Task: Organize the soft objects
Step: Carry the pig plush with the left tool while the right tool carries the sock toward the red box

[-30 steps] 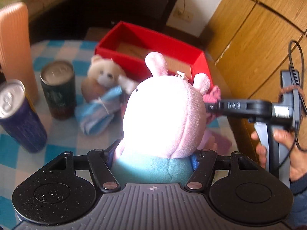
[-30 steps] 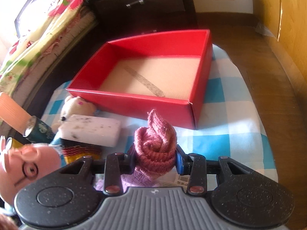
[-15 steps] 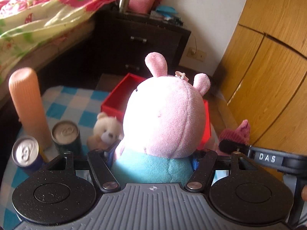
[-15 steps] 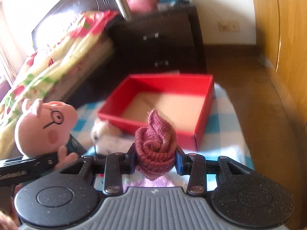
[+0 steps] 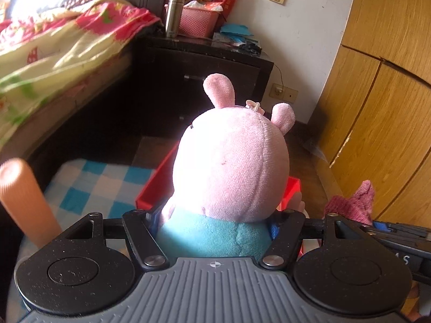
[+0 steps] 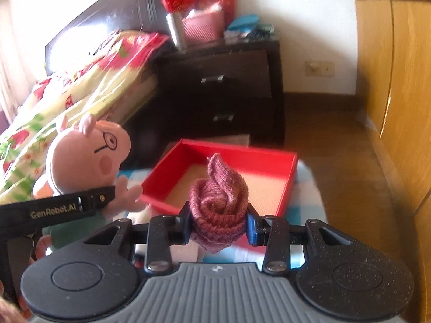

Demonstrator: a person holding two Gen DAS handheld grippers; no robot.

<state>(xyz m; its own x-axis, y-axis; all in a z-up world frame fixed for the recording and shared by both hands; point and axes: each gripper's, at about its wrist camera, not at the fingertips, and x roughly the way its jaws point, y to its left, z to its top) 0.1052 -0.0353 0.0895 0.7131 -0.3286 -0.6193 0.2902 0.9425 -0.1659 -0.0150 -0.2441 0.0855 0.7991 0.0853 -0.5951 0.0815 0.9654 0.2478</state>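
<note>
Pig's face: right view only.

Sunlit bed, dark nightstand, wooden wardrobe.

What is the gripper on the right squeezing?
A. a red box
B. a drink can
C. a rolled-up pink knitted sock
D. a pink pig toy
C: the right gripper has its pads pressed on both sides of the rolled-up pink knitted sock; the pink pig toy is in the left gripper.
</note>
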